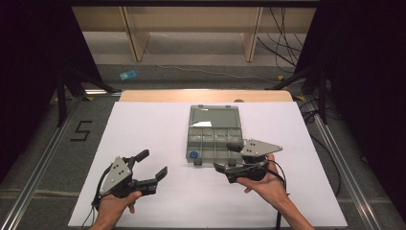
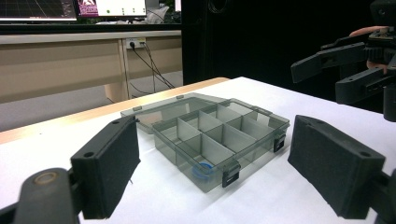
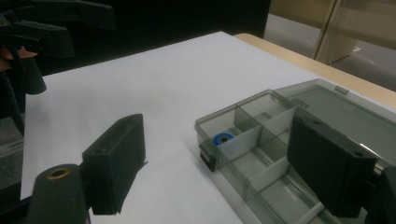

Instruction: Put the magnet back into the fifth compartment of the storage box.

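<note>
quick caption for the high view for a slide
Open compartment box on the white table, a blue ring inside; left gripper and right gripper open.

I see 2 hands coming in from the bottom. My left gripper (image 1: 154, 164) sits low and left, jaws spread wide, pointing right and forward. My right gripper (image 1: 226, 157) is further forward, angled left, jaws also wide apart. Left hand (image 1: 116, 203) and right hand (image 1: 262, 182) grip from behind.
</note>
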Tool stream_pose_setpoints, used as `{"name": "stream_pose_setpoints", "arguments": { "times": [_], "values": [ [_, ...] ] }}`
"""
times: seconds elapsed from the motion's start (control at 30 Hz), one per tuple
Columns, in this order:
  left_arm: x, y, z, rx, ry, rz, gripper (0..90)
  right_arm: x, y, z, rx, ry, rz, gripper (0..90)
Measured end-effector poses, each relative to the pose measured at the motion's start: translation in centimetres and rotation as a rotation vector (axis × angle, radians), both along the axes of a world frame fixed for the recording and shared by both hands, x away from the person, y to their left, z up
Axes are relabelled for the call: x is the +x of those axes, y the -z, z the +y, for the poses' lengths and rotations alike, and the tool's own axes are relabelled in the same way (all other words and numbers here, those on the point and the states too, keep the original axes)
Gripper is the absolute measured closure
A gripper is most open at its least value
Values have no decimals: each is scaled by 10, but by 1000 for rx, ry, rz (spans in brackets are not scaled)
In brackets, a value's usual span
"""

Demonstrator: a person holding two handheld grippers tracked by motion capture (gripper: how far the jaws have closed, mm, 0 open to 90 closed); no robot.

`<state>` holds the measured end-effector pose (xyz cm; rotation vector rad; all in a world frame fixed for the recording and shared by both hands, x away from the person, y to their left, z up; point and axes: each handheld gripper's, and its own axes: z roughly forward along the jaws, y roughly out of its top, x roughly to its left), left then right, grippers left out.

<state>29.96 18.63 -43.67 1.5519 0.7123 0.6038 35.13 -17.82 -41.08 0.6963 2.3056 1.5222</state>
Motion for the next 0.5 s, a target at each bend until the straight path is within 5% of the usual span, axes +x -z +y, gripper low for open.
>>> {"name": "stream_pose_setpoints", "arguments": {
  "times": [0.5],
  "values": [
    [0,0,0,1,0,-2,157,-6,5,-9,23,22,9,163]
  ]
}}
